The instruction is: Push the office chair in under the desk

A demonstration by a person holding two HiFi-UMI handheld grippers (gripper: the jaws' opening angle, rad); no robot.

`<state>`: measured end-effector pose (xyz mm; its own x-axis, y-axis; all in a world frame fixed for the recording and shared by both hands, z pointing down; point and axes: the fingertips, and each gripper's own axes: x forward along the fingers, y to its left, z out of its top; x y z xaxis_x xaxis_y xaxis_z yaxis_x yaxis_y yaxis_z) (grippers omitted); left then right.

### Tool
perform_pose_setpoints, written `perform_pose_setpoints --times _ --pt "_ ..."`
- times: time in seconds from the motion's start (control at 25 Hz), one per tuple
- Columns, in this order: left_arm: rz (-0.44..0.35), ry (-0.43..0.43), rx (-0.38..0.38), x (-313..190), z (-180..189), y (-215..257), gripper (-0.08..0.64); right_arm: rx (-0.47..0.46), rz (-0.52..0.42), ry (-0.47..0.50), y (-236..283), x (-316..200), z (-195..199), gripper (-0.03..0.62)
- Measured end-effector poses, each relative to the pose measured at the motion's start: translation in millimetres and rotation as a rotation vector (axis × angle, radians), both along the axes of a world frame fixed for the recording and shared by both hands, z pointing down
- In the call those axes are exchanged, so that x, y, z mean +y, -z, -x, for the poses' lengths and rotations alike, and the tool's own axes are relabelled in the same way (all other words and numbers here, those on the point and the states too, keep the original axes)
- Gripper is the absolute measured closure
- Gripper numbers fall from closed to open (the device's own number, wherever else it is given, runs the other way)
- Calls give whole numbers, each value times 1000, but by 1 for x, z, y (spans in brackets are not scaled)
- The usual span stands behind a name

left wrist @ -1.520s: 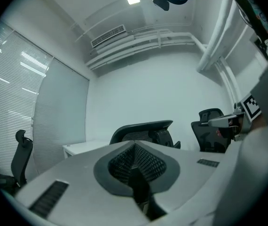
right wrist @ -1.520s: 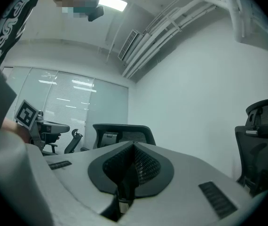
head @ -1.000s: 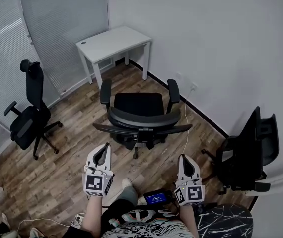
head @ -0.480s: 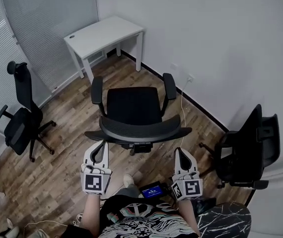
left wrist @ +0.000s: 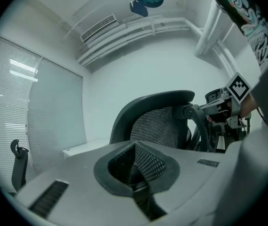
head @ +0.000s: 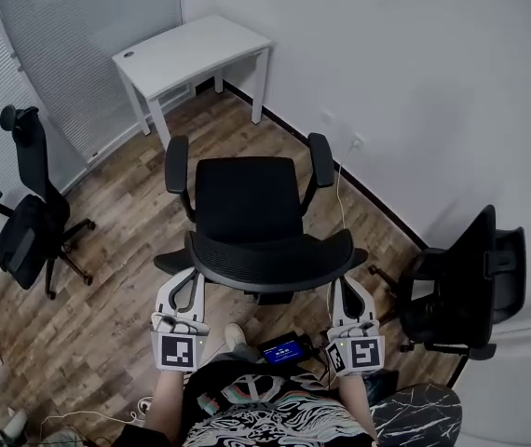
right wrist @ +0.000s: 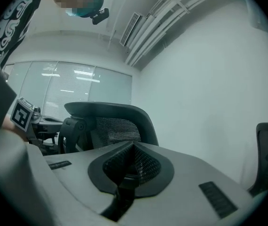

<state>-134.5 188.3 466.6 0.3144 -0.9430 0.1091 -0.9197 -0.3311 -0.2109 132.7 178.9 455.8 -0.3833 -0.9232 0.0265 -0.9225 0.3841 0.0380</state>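
The black mesh office chair (head: 249, 199) stands in the middle of the wooden floor, its seat facing the white desk (head: 191, 52) at the back left. Its curved backrest (head: 271, 260) is right in front of me. My left gripper (head: 189, 276) is shut and empty, its tip at the backrest's left end. My right gripper (head: 346, 285) is also shut and empty, at the backrest's right end. Whether either tip touches it I cannot tell. The backrest (left wrist: 158, 120) rises just past the shut left gripper (left wrist: 135, 147) in the left gripper view, and the backrest (right wrist: 109, 120) likewise past the right gripper (right wrist: 134, 147).
A second black chair (head: 25, 214) stands at the left by the blinds. A third chair (head: 461, 287) is at the right against the white wall. A small device with a blue screen (head: 284, 349) lies on the floor by my feet. A cable (head: 340, 203) runs from a wall socket.
I have stepped closer to the chair. Both shut grippers have come forward from well behind the backrest to its two ends. The desk sits farther up in the view.
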Motion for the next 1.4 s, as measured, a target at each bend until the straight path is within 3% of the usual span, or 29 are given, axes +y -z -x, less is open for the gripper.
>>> perform_pose_setpoints --times 0.16,0.24,0.36,0.56,0.68,0.88,1.0,1.4 --pt "-22 -16 -22 0 7 1 537 48 -31 -30 9 -4 1 574" --pt "-36 -31 -14 1 9 2 448 80 -48 -41 12 -6 -1 574" --pt "-50 -35 -31 0 12 6 402 137 -60 -13 10 -10 -2 562" --pt "-84 -63 -94 -3 6 21 325 216 -25 55 11 -6 0 450" --pt "-16 -69 -123 -6 4 11 281 233 -6 65 7 -5 2 400" --pt "2 -93 -132 -20 3 5 215 244 18 61 -2 -18 4 334" --pt "-10 -119 -141 -27 -2 9 196 265 -6 71 4 -26 8 299" --pt "-20 -173 -122 -46 -21 14 175 286 -85 113 16 -49 21 290"
